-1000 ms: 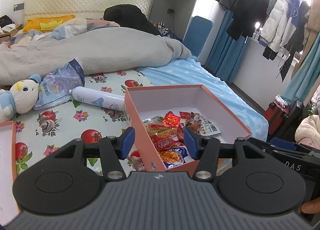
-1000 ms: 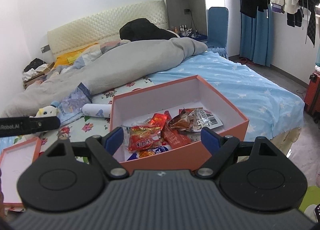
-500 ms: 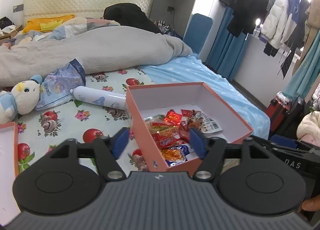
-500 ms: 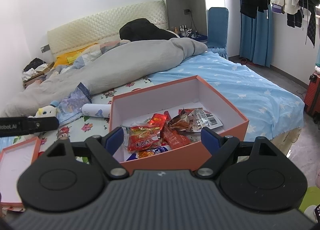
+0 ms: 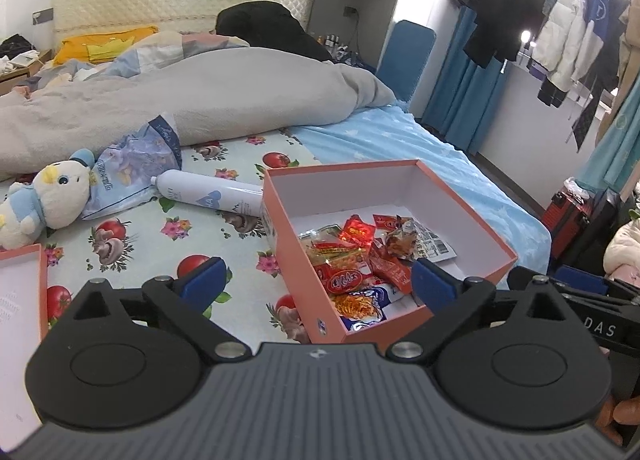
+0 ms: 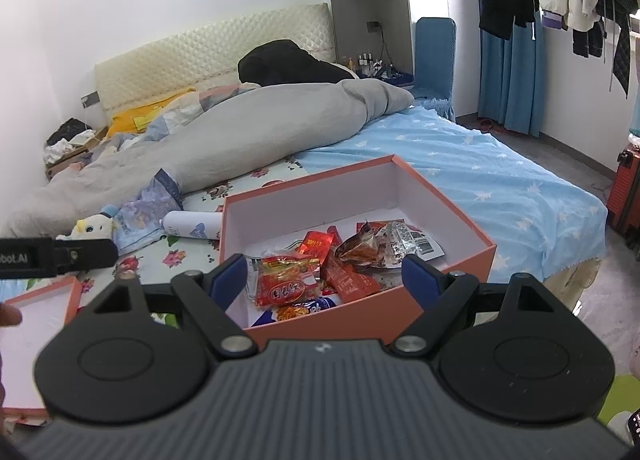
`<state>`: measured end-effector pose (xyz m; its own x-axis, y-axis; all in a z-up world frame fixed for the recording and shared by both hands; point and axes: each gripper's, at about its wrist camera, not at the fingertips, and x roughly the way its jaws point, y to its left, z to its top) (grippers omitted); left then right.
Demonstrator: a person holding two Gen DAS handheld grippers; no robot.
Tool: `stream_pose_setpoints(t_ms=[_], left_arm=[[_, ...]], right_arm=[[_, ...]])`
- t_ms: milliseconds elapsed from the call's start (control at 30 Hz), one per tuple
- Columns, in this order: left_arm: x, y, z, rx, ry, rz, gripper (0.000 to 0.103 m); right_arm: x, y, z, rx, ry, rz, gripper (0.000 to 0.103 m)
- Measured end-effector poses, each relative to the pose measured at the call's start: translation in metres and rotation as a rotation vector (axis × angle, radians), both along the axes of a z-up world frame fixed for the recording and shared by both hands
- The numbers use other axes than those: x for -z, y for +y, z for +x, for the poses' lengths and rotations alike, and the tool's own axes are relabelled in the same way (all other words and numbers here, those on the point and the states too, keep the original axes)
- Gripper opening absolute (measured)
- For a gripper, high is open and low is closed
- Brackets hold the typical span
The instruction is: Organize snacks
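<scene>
Snack packets (image 5: pixel 360 260) all sit heaped in the near end of the orange box (image 5: pixel 472 220) on the bed, far end of box bare. Left gripper (image 5: pixel 316 284) has just been opening its jaws and now stands wide w/ nothing between the pads, hovering above the box's near corner; right gripper (image 6: pixel 324 280) also spread wide & empty, framing the same pile from the box's near wall. Looks like a release just done, so next step is prob. the lid (image 5: pixel 20 300), lying open-side up at the left edge, well apart from the box. To do it well: take the lid by one rim, flip it, line up corners w/ the box before lowering; other gripper steadies the box wall since mattress is soft & box could tip or slide. Surface: fruit-print sheet (image 5: pixel 160 244), blue star sheet beyond. White bottle (image 5: pixel 208 196) lies touching the box's far-left side, plush toy (image 5: pixel 44 200) & foil bag nearby, grey duvet behind. Room: padded headboard, blue chair, coats on a rail, red suitcase at right.
</scene>
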<state>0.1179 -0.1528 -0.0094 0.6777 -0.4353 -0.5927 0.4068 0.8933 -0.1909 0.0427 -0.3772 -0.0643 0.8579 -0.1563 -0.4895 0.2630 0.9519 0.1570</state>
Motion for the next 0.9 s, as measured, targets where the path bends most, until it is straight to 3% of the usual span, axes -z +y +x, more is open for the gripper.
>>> stream_pose_setpoints(t_ms=[900], left_arm=[[-0.0006,0.0001,-0.0020,-0.014,-0.011,0.018,0.100]], right_arm=[[-0.0034,0.0042,-0.0015,0.001,0.002,-0.017,0.086]])
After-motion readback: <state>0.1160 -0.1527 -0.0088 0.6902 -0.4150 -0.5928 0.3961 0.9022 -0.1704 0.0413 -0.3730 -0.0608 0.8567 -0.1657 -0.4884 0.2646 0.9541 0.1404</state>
